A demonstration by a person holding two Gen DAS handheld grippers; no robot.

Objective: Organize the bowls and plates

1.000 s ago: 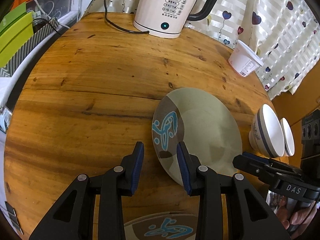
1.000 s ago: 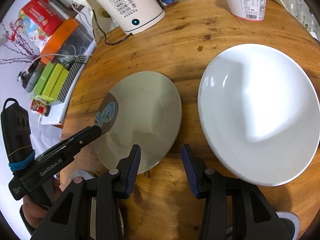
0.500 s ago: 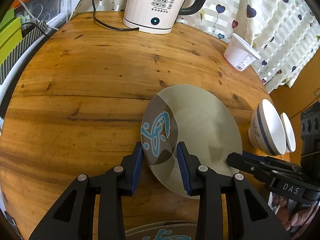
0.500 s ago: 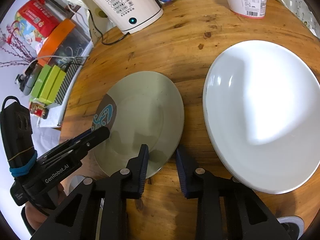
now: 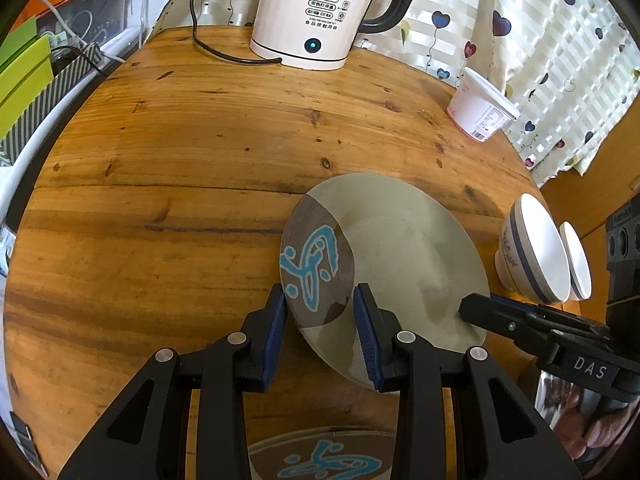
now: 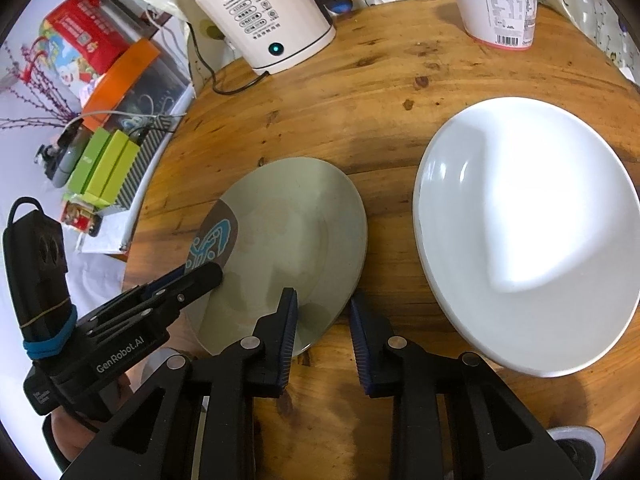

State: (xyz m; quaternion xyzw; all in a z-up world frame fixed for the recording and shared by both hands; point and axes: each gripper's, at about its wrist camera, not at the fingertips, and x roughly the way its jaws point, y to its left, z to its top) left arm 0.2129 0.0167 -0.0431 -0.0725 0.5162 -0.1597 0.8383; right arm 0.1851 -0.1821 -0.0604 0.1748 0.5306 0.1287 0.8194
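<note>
A grey-green plate (image 5: 392, 264) with a brown patch and blue figure lies on the round wooden table (image 5: 180, 168); it also shows in the right wrist view (image 6: 288, 240). My left gripper (image 5: 318, 316) is open, its jaws straddling the plate's near-left rim. My right gripper (image 6: 324, 320) is open, its jaws straddling the plate's near-right rim. A large white plate (image 6: 524, 232) lies to the right. A second patterned plate (image 5: 324, 458) lies under the left gripper. Two bowls (image 5: 532, 252) sit at the right edge.
A white electric kettle (image 5: 324, 12) with its cord stands at the back of the table. A white lidded tub (image 5: 480, 108) stands at the back right by the curtain. Boxes and green items (image 6: 104, 164) sit off the table's left side.
Both grippers have moved forward onto the grey-green plate's rim from opposite sides. The right gripper's jaws narrowed half a second ago and stand a little wider now.
</note>
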